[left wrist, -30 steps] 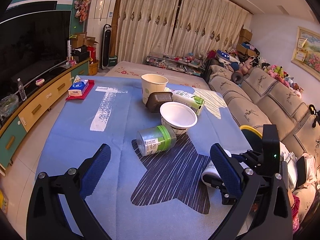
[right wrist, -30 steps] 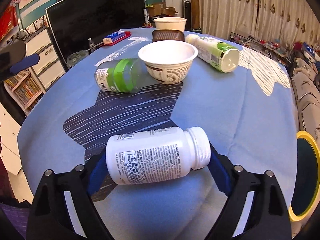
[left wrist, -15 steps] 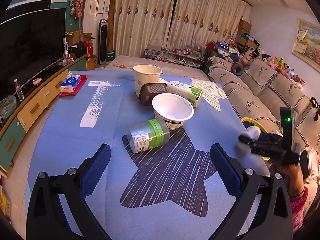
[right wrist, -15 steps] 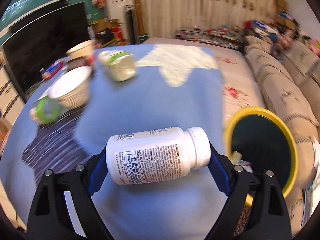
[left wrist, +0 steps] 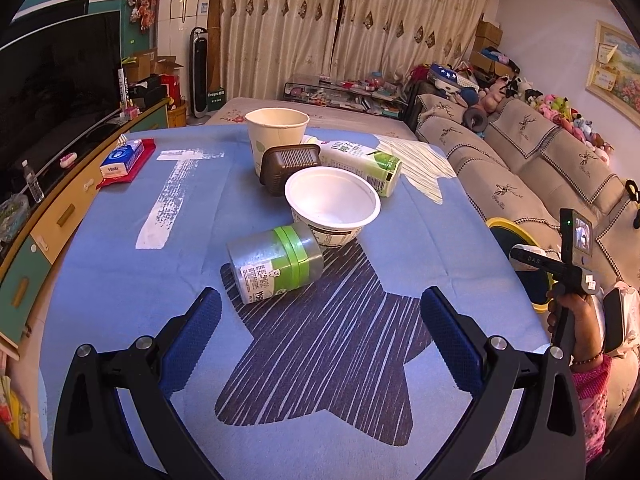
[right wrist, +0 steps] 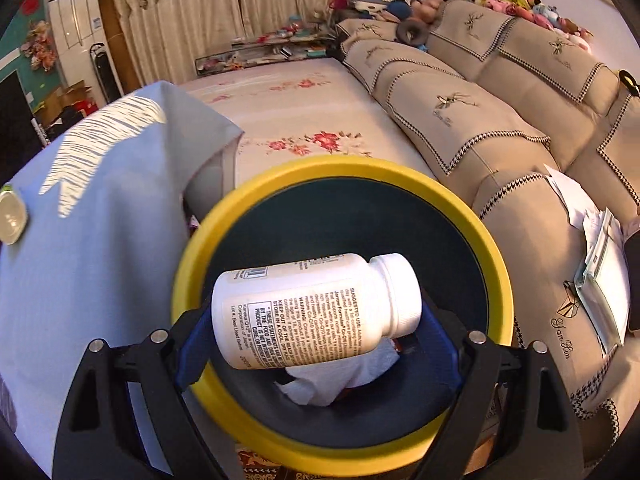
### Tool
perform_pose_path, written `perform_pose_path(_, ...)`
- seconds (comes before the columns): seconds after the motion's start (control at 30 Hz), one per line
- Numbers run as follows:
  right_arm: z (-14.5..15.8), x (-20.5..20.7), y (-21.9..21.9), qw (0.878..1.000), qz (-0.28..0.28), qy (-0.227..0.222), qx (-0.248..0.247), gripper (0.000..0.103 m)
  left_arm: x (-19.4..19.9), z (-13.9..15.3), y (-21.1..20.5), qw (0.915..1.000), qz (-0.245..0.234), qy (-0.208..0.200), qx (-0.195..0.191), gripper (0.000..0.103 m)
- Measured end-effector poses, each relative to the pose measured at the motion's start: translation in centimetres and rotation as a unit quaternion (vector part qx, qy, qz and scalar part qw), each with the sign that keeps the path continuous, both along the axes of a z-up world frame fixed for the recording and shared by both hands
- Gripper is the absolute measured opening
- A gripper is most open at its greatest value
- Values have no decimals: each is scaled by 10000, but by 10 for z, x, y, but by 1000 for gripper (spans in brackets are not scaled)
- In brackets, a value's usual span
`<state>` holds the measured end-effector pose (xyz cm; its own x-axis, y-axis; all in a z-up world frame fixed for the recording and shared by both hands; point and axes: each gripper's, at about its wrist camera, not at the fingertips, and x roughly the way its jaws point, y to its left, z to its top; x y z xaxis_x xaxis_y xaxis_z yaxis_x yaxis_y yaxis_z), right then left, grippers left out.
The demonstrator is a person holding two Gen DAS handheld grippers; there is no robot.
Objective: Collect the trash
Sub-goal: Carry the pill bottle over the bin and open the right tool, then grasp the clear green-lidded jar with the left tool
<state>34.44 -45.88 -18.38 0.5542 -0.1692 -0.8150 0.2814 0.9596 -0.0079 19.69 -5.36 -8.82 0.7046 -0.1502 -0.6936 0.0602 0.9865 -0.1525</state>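
Pill bottle [right wrist: 316, 310]: white, lay sideways between the right jaws, cap toward the right, directly above the bin mouth.
Right gripper [right wrist: 320, 332]: jaws spread wide and clamped on the bottle's two ends; pointed steeply down.
Trash bin [right wrist: 192, 256]: yellow rim, dark interior, beside the desk edge and in front of the sofa [right wrist: 500, 120]; crumpled white paper [right wrist: 340, 376] lay inside.
Left gripper [left wrist: 320, 332]: jaws apart, nothing between them; hovered over the dark star print on the blue cloth of the desk [left wrist: 120, 280].
Green-banded jar [left wrist: 276, 262]: on its side just beyond the left jaws.
White bowl [left wrist: 332, 204]: upright, touching the jar.
Brown tray [left wrist: 290, 168]: behind the bowl, leaning on the paper cup [left wrist: 276, 136].
Carton [left wrist: 360, 160]: on its side, right of the tray.
Tissue pack [left wrist: 122, 156]: far left desk edge.
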Motion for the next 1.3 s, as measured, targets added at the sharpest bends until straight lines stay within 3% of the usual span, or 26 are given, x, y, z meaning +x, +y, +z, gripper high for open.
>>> perform_pose_path(0.23, -14, 5, -3, 9999, -18, 163, 42, 84, 8, -5, -5, 9999, -9, 80, 69, 98)
perform_pose_path(0.5, -7, -3, -3, 10000, 15, 51, 54, 88, 19, -15, -7, 9997, 62, 192, 123, 98)
perform_pose_path(0.9, 15, -18, 15, 9992, 331, -194, 89, 89, 50, -36, 1, 9966, 656, 392, 297, 98)
perform_pose_path(1.3, 12, -19, 20, 9987, 456, -148, 161, 89, 82, -57, 7, 9916, 1105, 523, 432, 98)
